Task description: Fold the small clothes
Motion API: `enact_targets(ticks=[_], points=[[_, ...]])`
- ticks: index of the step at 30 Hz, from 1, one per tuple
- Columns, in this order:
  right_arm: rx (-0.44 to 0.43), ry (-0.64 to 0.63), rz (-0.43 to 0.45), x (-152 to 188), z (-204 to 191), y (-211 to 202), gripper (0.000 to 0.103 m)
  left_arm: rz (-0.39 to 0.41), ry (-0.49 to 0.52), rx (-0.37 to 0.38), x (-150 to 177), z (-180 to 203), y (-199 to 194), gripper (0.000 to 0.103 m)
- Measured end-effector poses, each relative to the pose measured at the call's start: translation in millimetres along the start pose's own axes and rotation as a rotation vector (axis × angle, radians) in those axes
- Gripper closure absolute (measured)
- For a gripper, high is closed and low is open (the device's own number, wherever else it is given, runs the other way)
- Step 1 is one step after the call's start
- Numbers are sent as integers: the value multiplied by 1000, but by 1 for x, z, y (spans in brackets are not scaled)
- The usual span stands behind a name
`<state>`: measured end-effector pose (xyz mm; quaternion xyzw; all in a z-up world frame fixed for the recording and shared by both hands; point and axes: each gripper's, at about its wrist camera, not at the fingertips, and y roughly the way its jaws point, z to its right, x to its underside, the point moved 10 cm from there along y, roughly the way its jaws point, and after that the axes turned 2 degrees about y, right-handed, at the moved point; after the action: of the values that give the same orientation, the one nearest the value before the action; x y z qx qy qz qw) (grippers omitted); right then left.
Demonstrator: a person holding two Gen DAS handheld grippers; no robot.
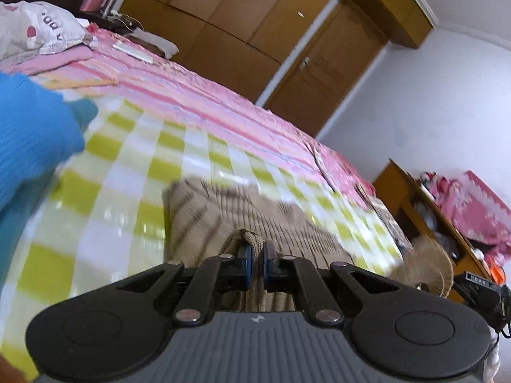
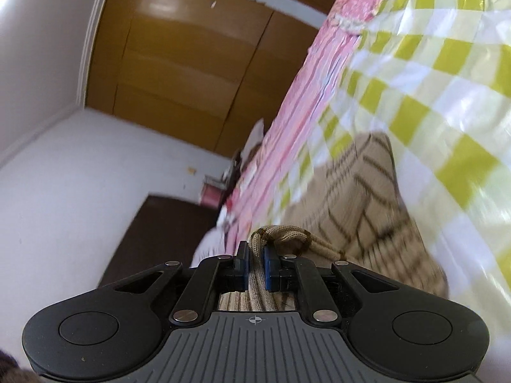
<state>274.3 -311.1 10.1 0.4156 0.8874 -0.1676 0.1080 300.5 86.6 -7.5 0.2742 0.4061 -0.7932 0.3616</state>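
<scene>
A beige knit garment [image 1: 242, 214] with dark brown grid lines lies on a yellow-and-white checked sheet [image 1: 134, 159] on the bed. In the left wrist view my left gripper [image 1: 257, 263] is shut on a ribbed edge of the garment, and the cloth bunches up between the blue pads. In the right wrist view my right gripper [image 2: 256, 266] is shut on another ribbed edge of the same beige garment [image 2: 357, 191], which hangs lifted and stretches away over the checked sheet [image 2: 440, 89]. Both views are tilted and blurred by motion.
A blue knit cloth [image 1: 28, 134] lies at the left on the sheet. Pink striped bedding [image 1: 198, 86] runs behind it, with a white pillow [image 1: 35, 28]. Wooden wardrobes [image 1: 242, 9] and a door stand beyond. A cluttered wooden shelf [image 1: 447, 223] is at the right.
</scene>
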Motion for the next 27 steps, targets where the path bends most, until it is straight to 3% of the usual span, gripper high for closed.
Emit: enact_targets(ticks=[3,7,13,19,22,25,27], points=[[33,38,60,-36,14,39,93,7,-8,-30,-16,-12,28,90],[113,58,70,-54,38,79,93,-11,-25,-72,-23,-31,62,90],[219,73,41,-58,74,120,93,-58,-61,-125,-17,-55,89,90],[249,76,41,-60,84,128,90,-75,-97,-169,-16,-67,96,88],[254,68,48,-60,85,124,88,-70,-137,-181,-19,-72,99,83],[240,81,51,-61,82,120,74,-56,-154,-192,-24,-72,98,79],[228,66,61,-63,77,116,71,-24,-144,-216,-30,-71,94,62]])
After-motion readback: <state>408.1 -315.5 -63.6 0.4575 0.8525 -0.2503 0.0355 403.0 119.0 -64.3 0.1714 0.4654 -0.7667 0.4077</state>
